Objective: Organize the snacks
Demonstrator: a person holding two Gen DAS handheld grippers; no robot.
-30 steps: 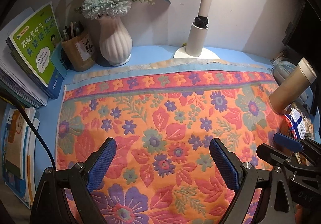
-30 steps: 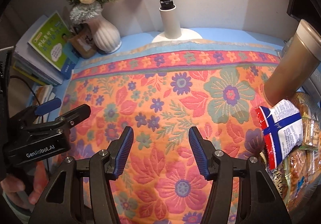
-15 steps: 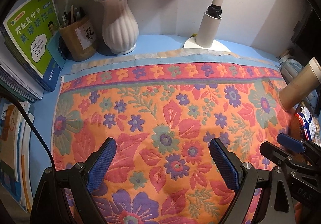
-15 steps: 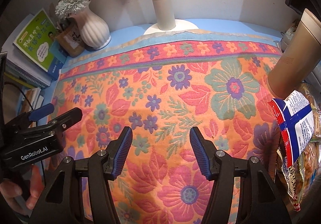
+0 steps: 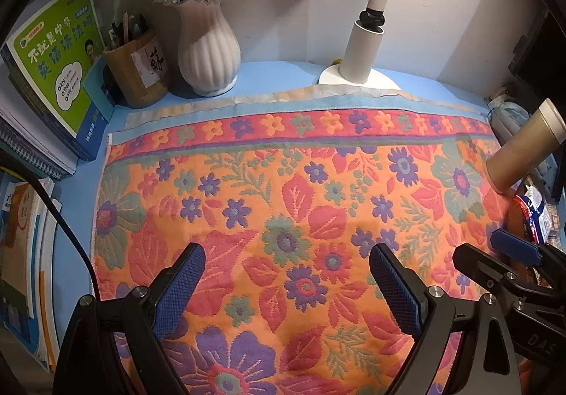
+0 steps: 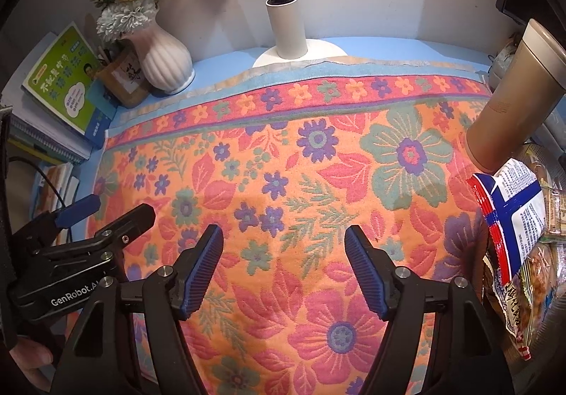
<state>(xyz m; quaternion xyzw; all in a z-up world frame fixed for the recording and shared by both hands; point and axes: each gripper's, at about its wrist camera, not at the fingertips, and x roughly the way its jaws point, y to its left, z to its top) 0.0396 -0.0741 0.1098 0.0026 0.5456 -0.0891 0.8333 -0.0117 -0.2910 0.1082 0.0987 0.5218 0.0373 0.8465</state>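
A white snack packet with a blue cross and red edge (image 6: pixel 513 214) lies at the right edge of the floral cloth (image 6: pixel 318 183), on top of several other clear-wrapped snack packs (image 6: pixel 530 289). It also shows at the far right in the left wrist view (image 5: pixel 536 214). My right gripper (image 6: pixel 284 269) is open and empty, low over the cloth, left of the snacks. My left gripper (image 5: pixel 286 283) is open and empty over the cloth's near middle. Each gripper shows in the other's view: the left (image 6: pixel 85 228), the right (image 5: pixel 495 253).
A tan tumbler (image 6: pixel 509 101) stands at the right beside the snacks. A white lamp base (image 5: pixel 357 76), a white ribbed vase with flowers (image 5: pixel 208 48), a wooden pen holder (image 5: pixel 138 73) and stacked books (image 5: pixel 53 76) line the back and left.
Both grippers have moved forward and lower toward the cloth, so the vase, lamp and snacks appear closer. Both stay open and empty.
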